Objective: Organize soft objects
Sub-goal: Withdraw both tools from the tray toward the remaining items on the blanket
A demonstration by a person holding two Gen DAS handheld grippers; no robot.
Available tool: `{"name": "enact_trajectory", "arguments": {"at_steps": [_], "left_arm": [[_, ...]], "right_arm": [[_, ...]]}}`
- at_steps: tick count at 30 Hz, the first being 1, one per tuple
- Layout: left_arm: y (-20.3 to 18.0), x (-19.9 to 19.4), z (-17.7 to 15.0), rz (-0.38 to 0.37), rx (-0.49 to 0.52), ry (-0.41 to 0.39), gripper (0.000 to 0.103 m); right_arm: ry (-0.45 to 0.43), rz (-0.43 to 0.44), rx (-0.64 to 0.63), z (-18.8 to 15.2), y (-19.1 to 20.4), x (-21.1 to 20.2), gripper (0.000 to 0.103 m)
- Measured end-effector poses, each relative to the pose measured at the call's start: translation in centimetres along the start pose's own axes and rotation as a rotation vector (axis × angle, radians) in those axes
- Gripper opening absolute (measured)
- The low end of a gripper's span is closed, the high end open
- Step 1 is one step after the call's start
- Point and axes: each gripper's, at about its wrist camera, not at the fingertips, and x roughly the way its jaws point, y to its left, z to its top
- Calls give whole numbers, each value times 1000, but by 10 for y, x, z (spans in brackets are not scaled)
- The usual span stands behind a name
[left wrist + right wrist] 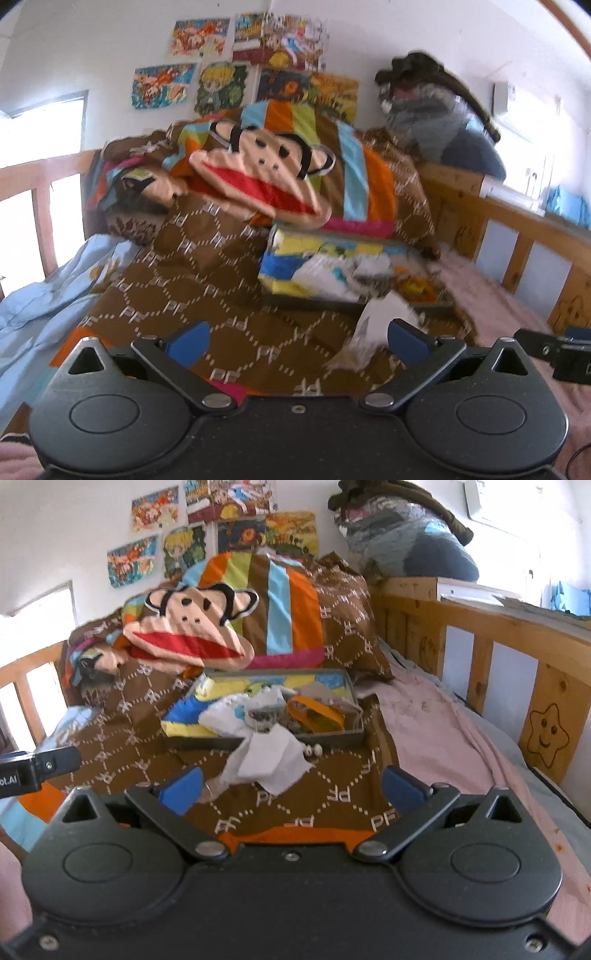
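Observation:
A brown patterned quilt with colourful stripes and a monkey face lies bunched on the bed; it also shows in the right wrist view. A shallow grey tray on it holds a colourful cloth, white cloths and an orange band. A white cloth hangs over the tray's front edge, also seen in the left wrist view. My left gripper is open above the quilt. My right gripper is open just before the white cloth.
A wooden bed rail with a star face runs along the right. A pink sheet covers the mattress. A light blue blanket lies at the left. A pile of clothes sits on the headboard corner. Posters hang on the wall.

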Motion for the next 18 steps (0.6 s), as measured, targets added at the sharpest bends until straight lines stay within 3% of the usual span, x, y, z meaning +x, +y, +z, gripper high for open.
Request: {"name": "enact_trajectory", "arguments": {"at_steps": [6, 18], "left_arm": [[-4, 11, -10, 2, 49, 101, 102], [-5, 19, -14, -9, 34, 133, 102]], "right_arm": [[56, -26, -16, -5, 2, 7, 103], [126, -58, -25, -8, 4, 17, 103]]}}
